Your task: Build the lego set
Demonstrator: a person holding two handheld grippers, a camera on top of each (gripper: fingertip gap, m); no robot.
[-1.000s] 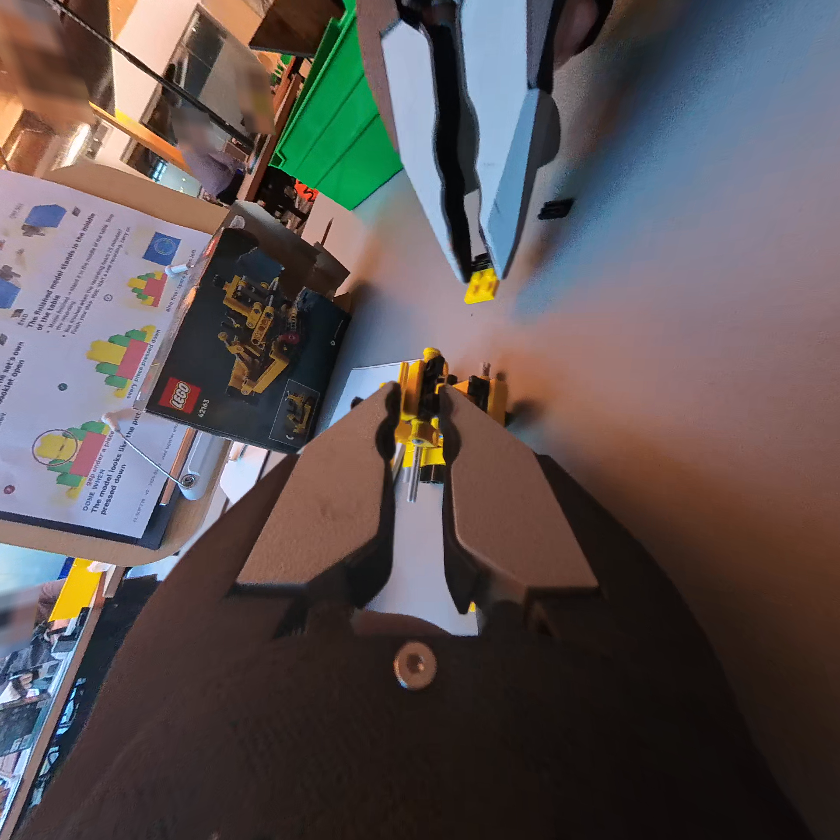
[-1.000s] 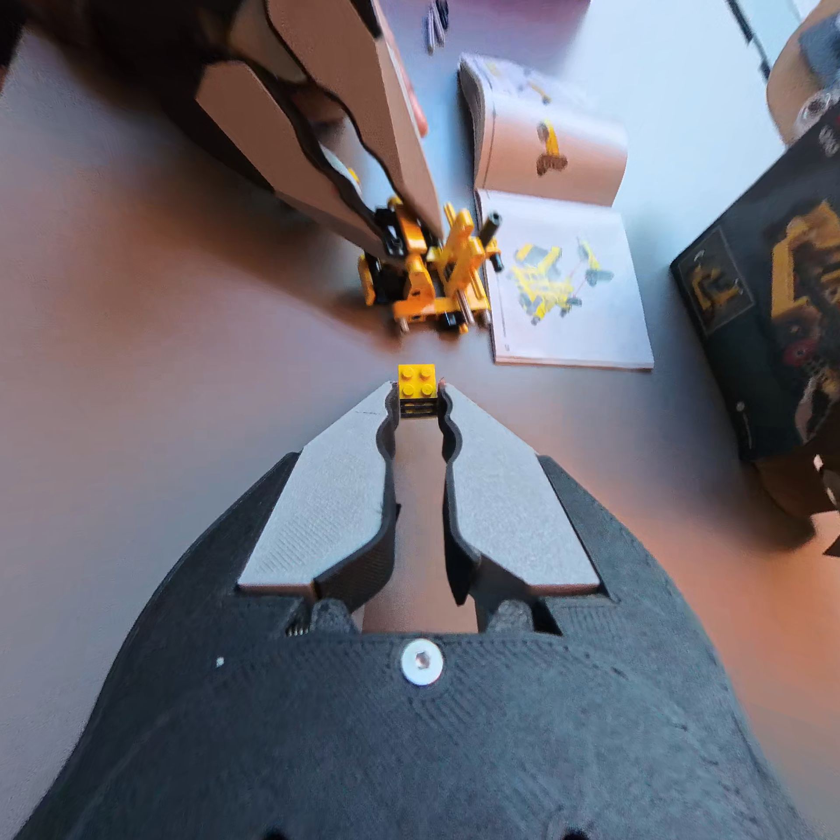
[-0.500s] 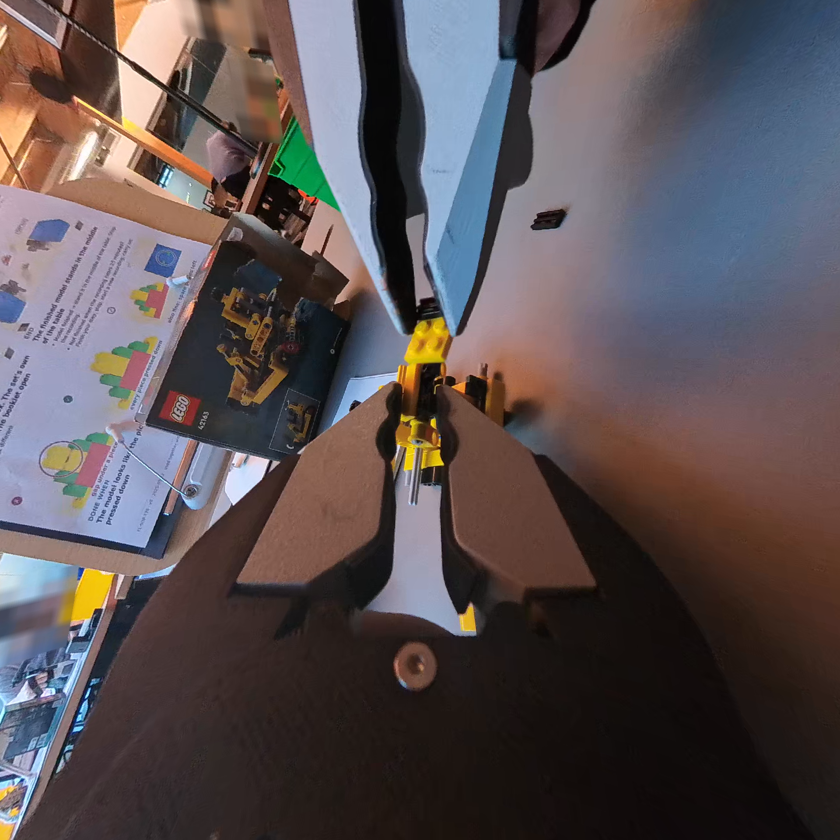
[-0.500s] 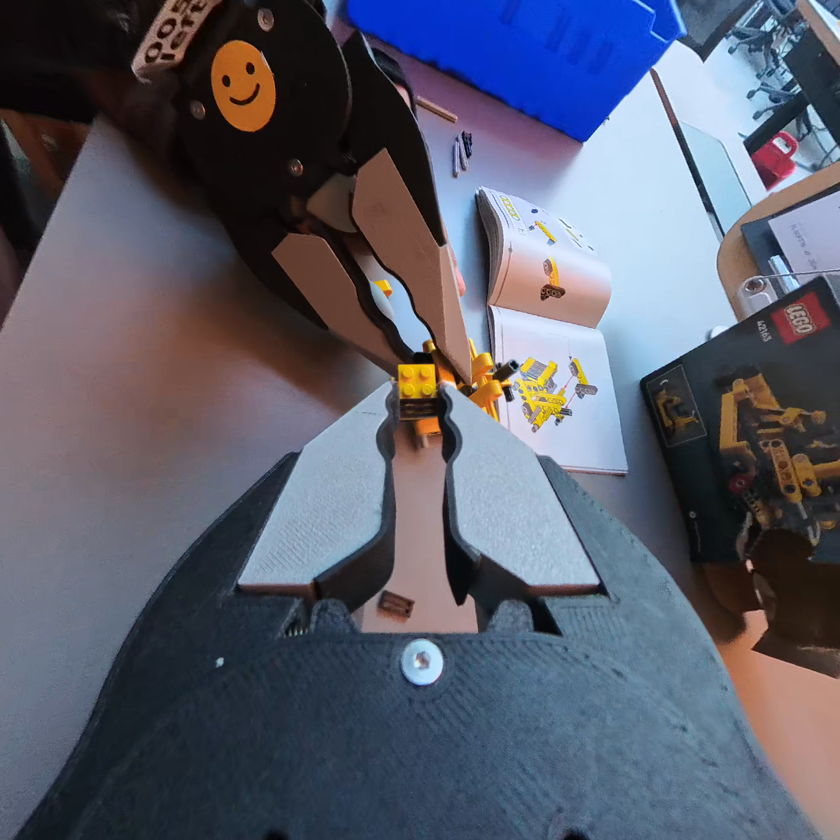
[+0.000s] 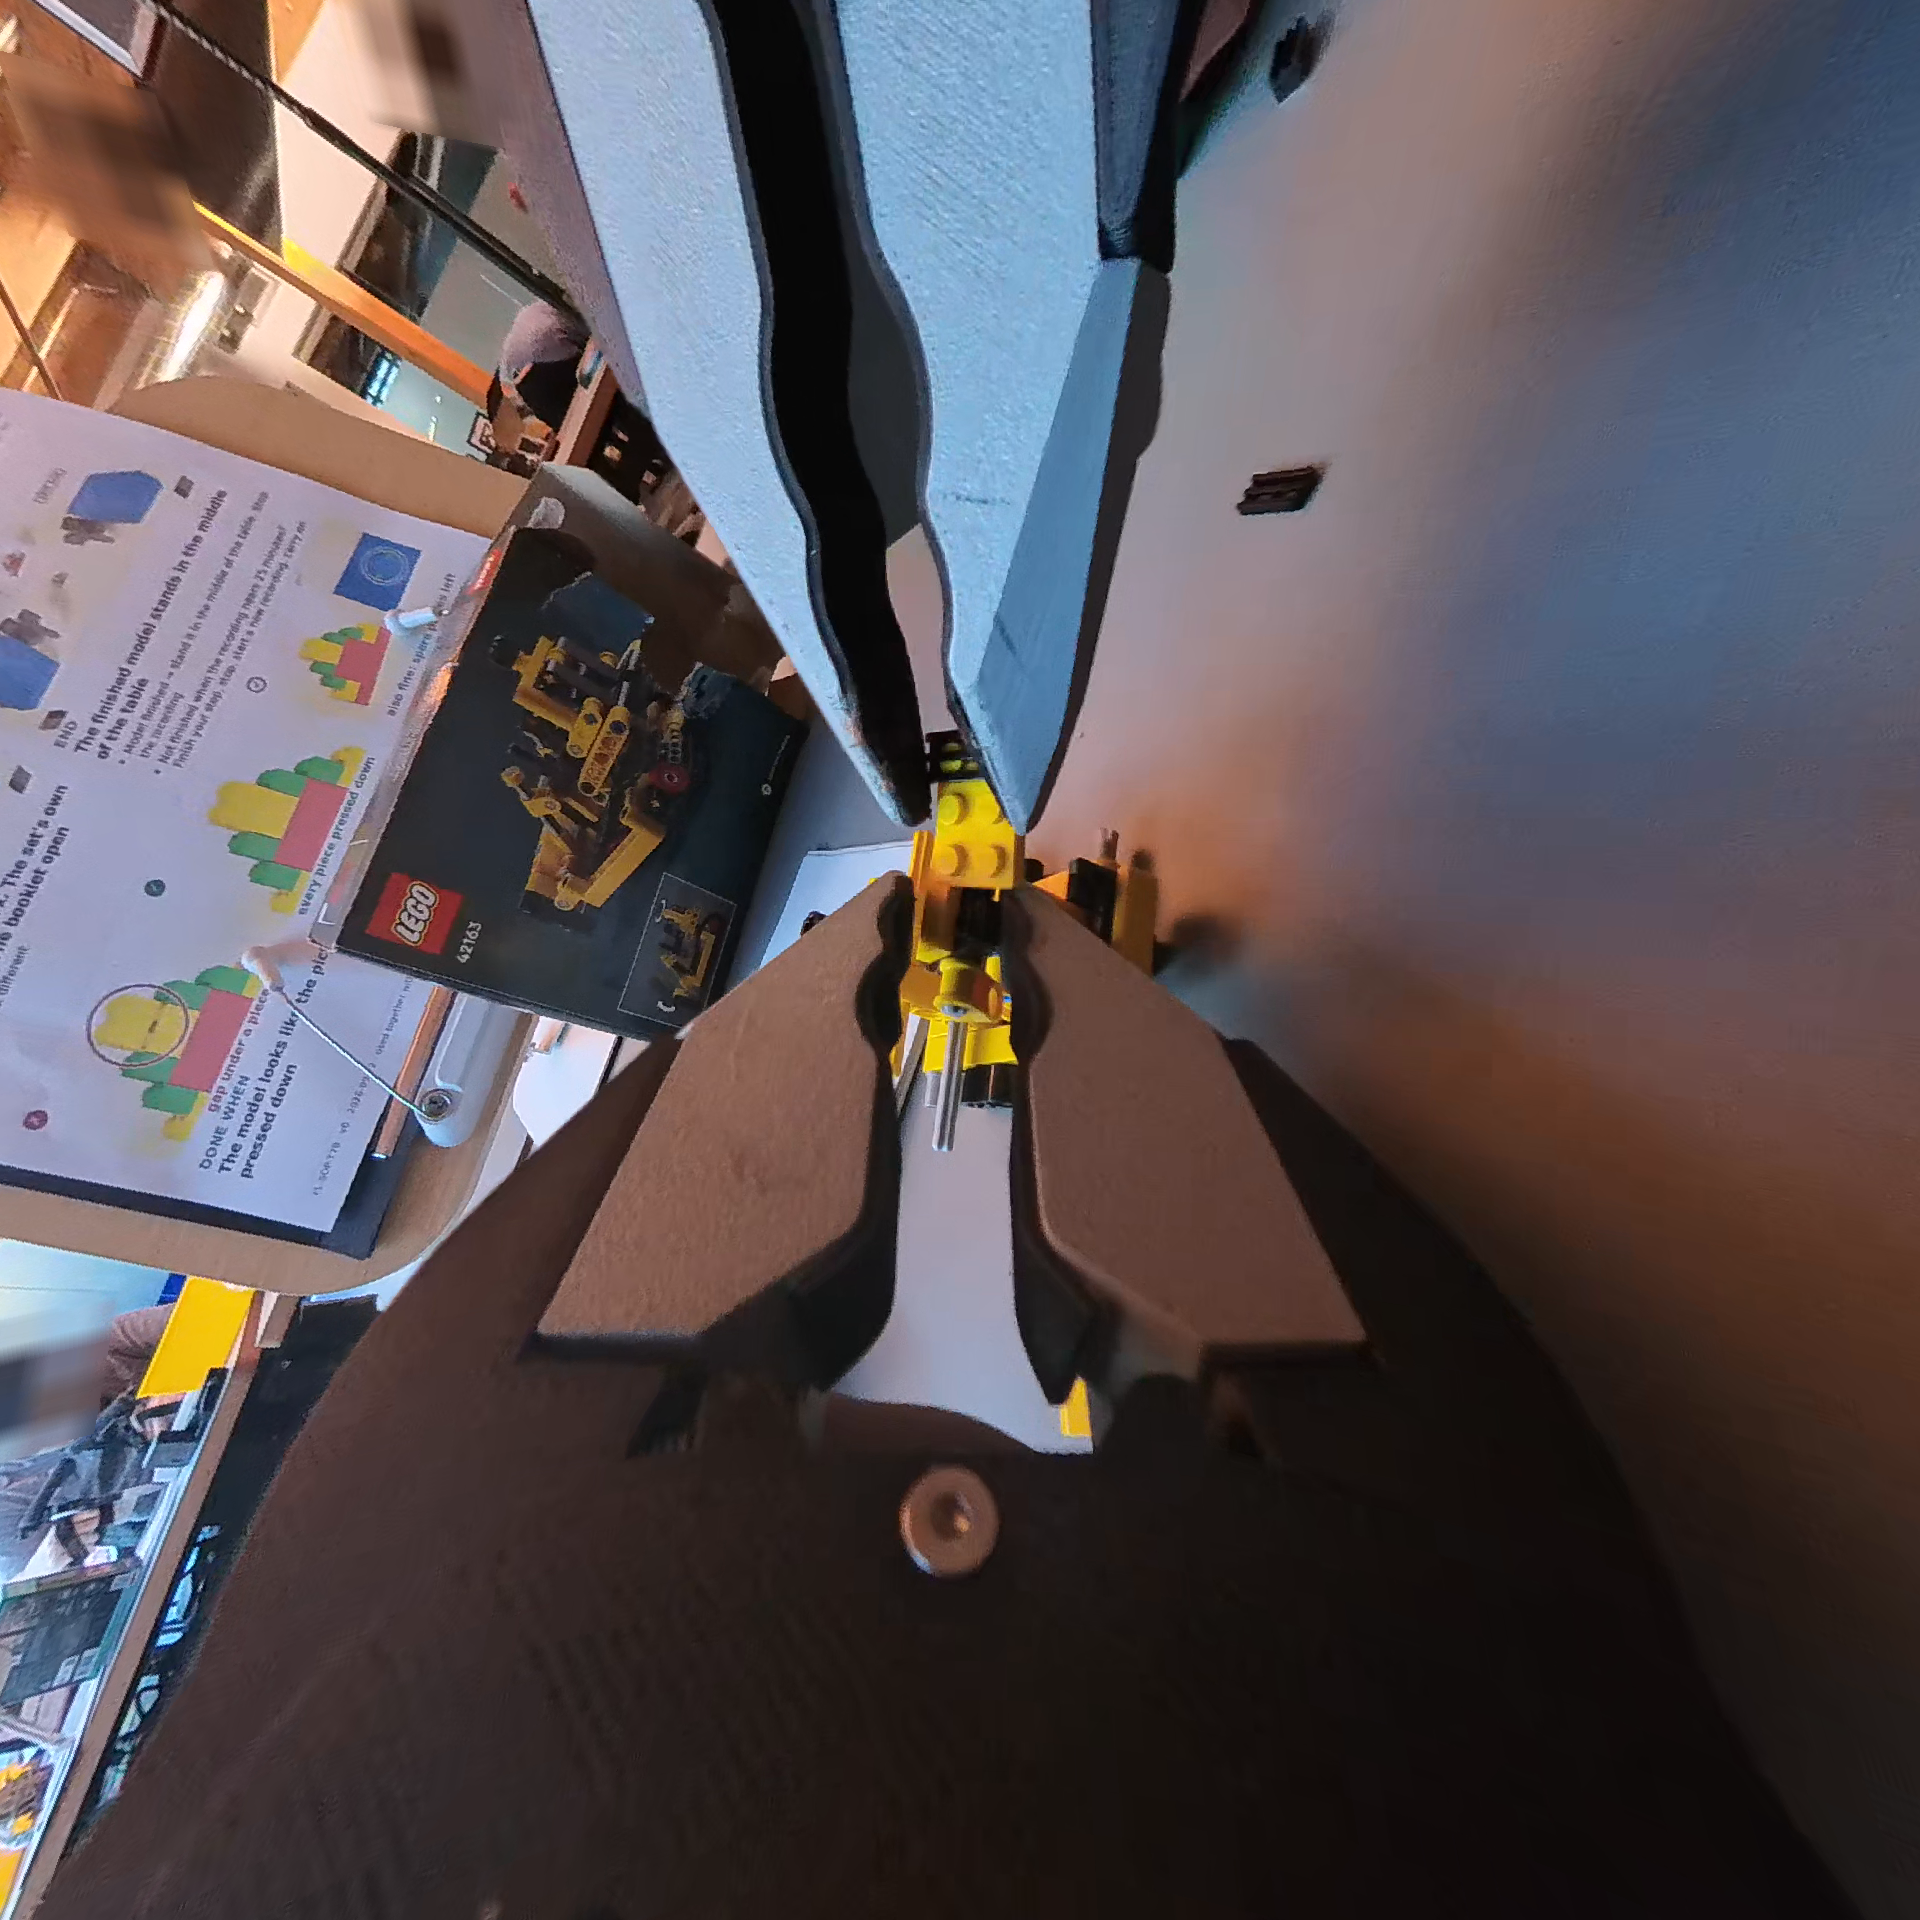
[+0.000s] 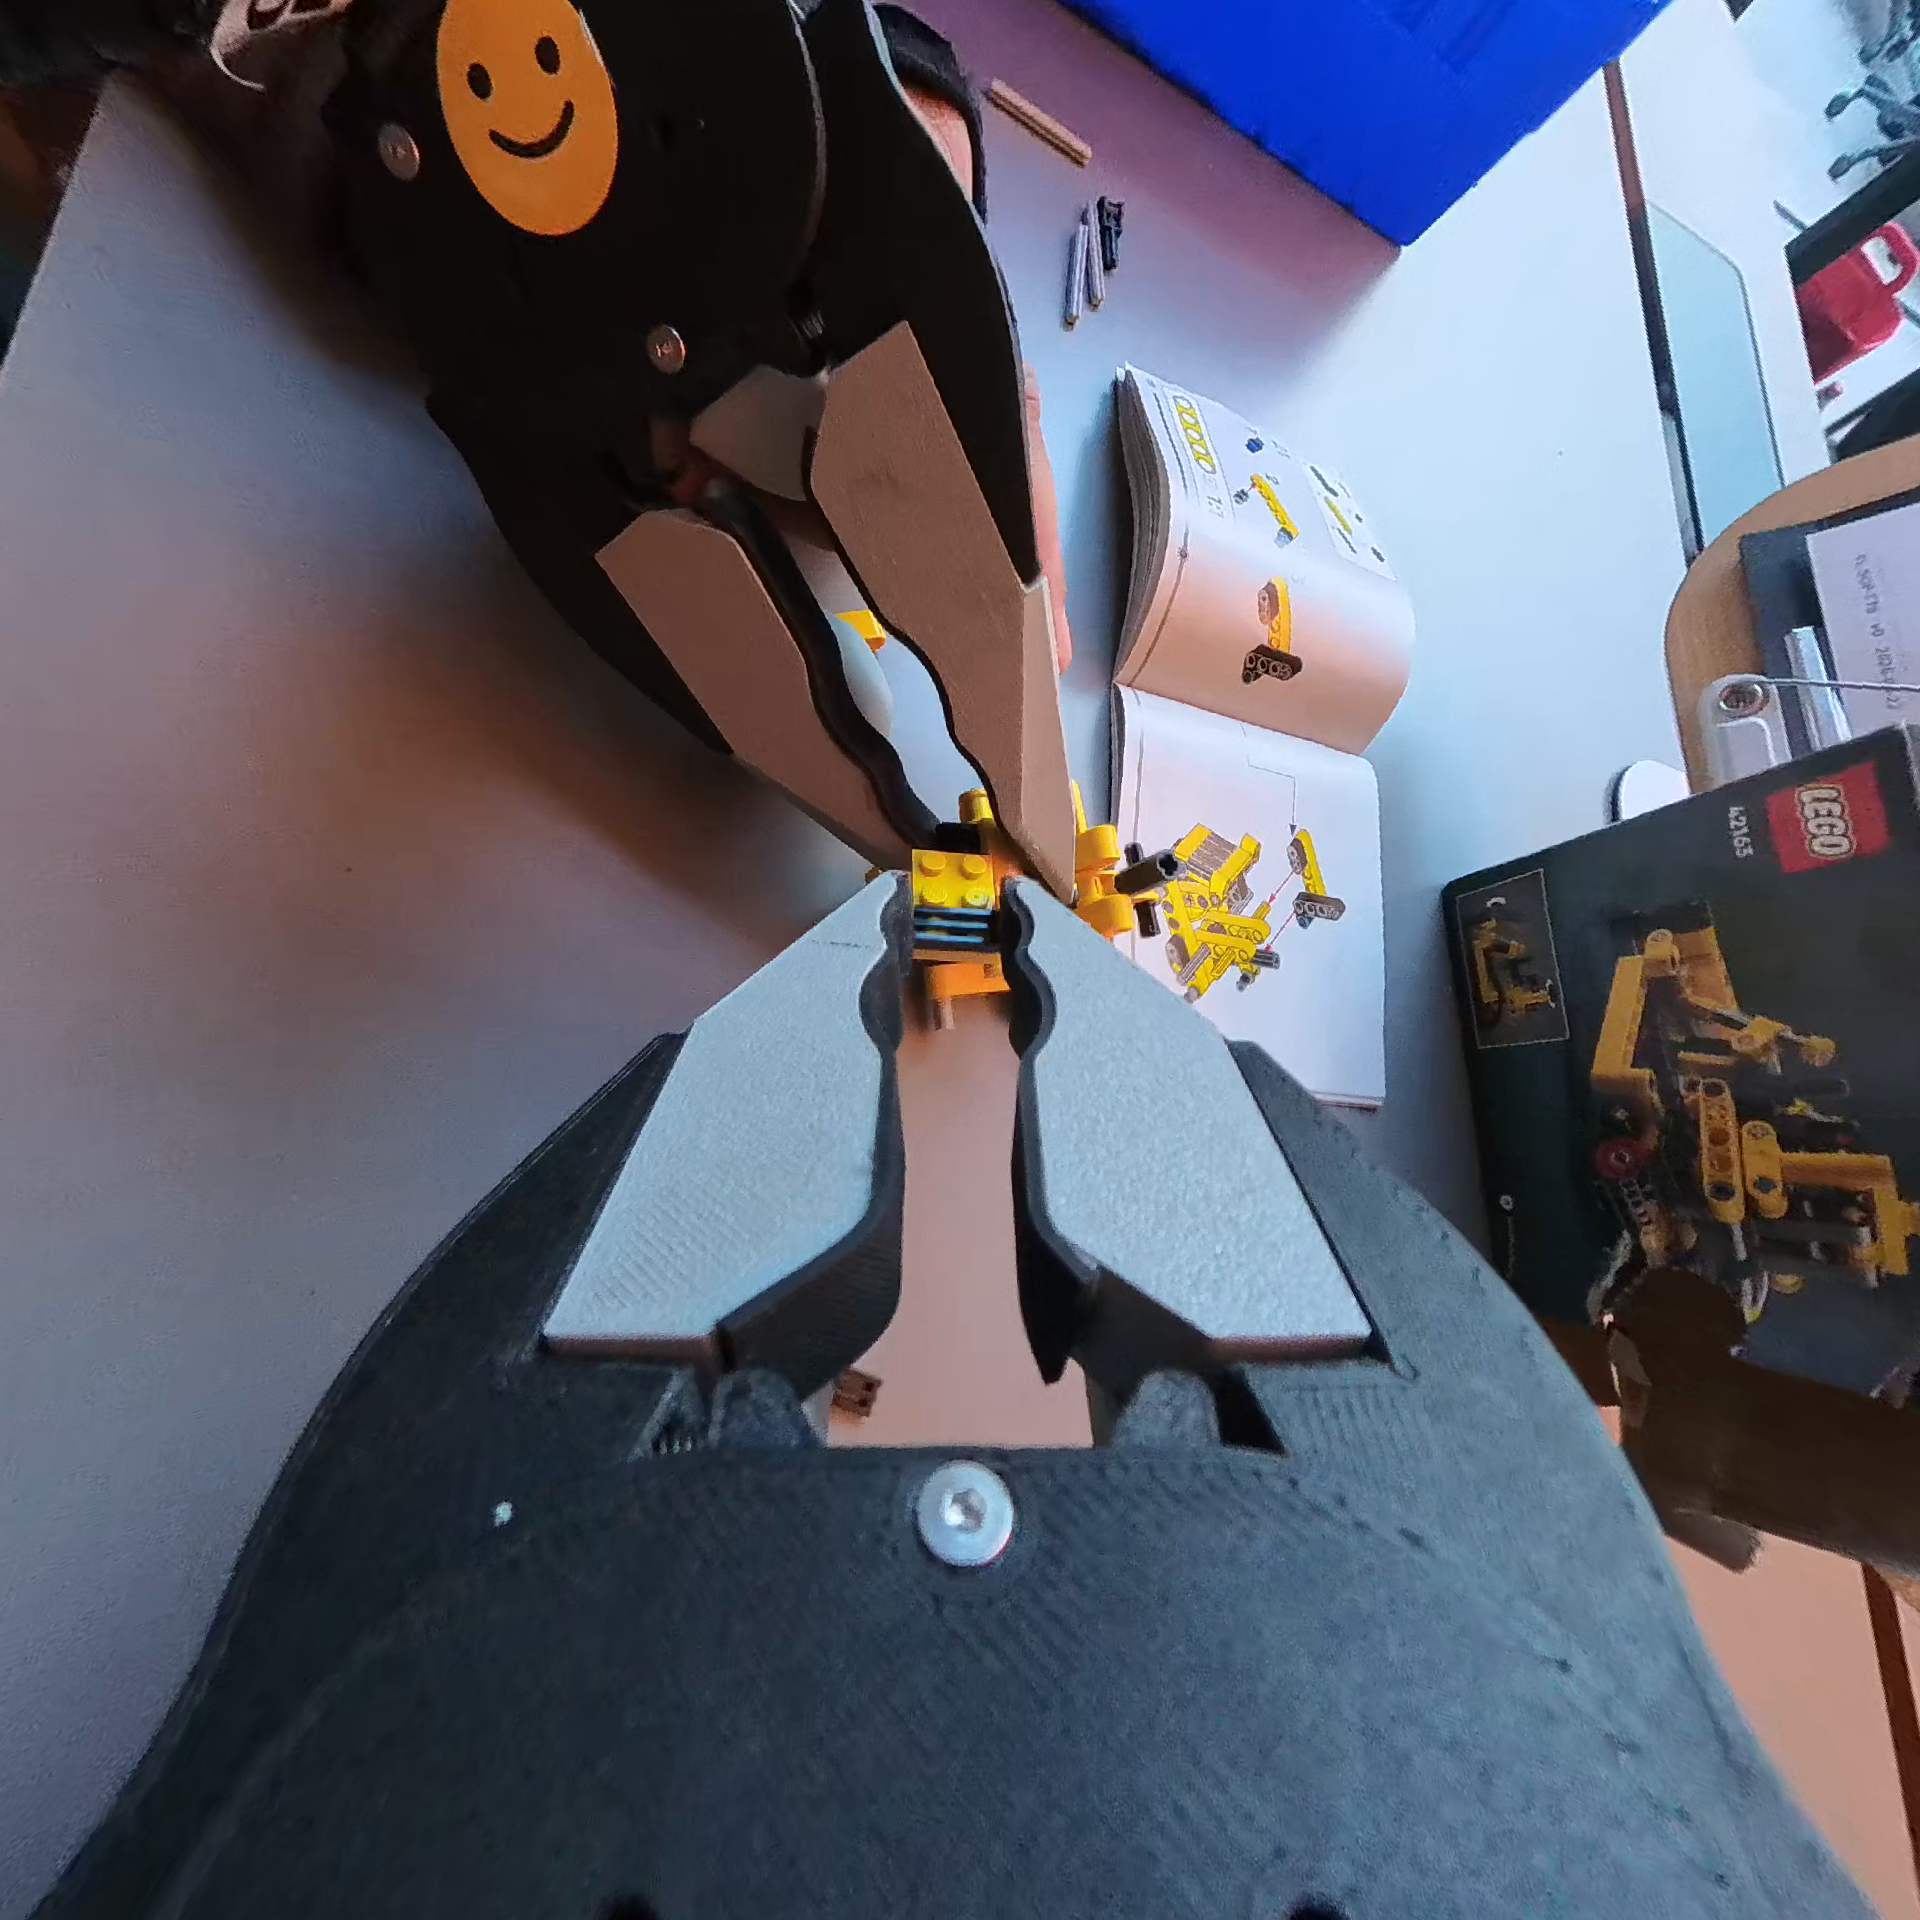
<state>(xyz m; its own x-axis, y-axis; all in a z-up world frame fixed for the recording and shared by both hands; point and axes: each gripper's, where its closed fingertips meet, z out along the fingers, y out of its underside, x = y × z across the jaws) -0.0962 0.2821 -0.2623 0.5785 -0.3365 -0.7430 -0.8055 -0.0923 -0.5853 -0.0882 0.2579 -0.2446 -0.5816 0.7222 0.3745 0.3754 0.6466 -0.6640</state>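
The right gripper (image 6: 951, 914) is clamped on a small yellow brick (image 6: 948, 878) with four studs on top and a black ribbed piece under it. The brick sits right at the fingertips, between the two grey fingers (image 6: 748, 1132), and it touches the yellow model (image 6: 1081, 873) that lies on the grey table (image 6: 312, 831). In the left wrist view the same brick (image 5: 971, 836) shows between the tips of the right gripper (image 5: 961, 800), directly on top of the model (image 5: 961, 966).

The left gripper (image 5: 951, 935) is closed on the model, which is held between its brown fingers (image 5: 748, 1122); a thin grey axle (image 5: 948, 1081) of the model points back into the gap between them. In the right wrist view the left gripper (image 6: 982, 842) comes from above, with an orange smiley sticker (image 6: 525, 114) on its black body.

Just beside the model, on its right in the right wrist view, lies the open instruction booklet (image 6: 1247, 727). Farther right stands the dark set box (image 6: 1704, 1060). A blue bin (image 6: 1382, 94) is at the far edge of the table, and some small dark pins (image 6: 1091, 249) lie near it. A small black piece (image 5: 1278, 490) lies apart on the table in the left wrist view.
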